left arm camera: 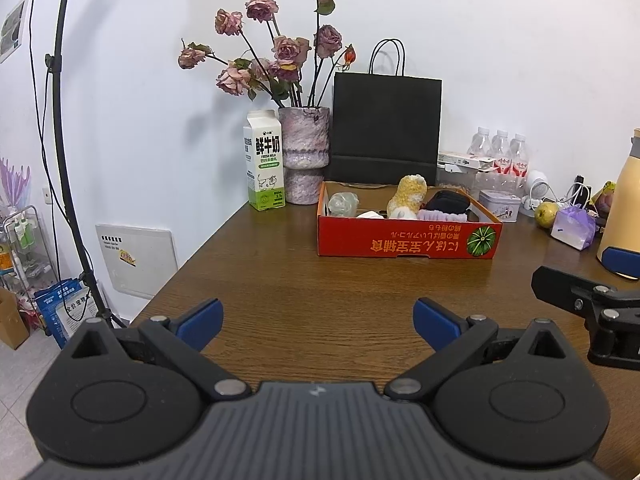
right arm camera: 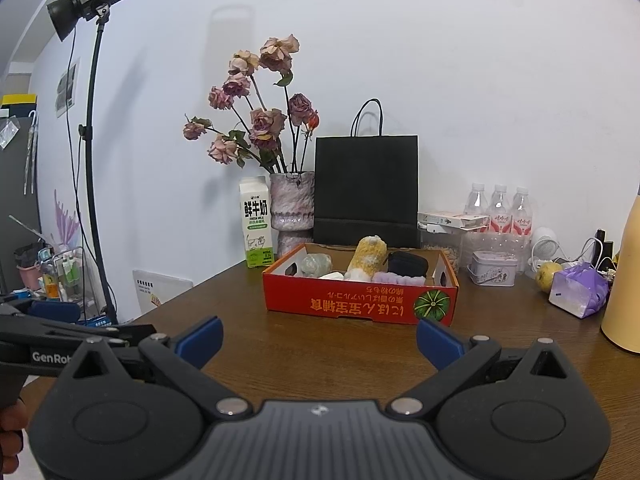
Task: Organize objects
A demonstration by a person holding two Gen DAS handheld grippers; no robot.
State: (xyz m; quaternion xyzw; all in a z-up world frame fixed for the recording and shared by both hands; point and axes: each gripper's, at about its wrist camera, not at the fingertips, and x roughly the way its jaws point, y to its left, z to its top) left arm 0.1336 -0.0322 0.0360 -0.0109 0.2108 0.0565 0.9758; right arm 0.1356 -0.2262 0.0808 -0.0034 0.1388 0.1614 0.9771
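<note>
Left gripper [left arm camera: 318,326]: level, pointing forward, blue-padded fingers [left arm camera: 202,323] spread wide, nothing between them. Right gripper [right arm camera: 319,342]: level, alongside the left, blue pads [right arm camera: 438,342] equally wide apart, nothing held. Bare hand [right arm camera: 10,436] partly visible at the lower left edge of the right wrist view.

The right gripper [right arm camera: 319,340] is held wide open over the brown table [right arm camera: 340,360]. A red box [right arm camera: 360,306] is seen ahead, filled with small things.

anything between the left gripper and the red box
Nothing: in the left wrist view only bare wooden table lies between the open left gripper and the red box.
</note>
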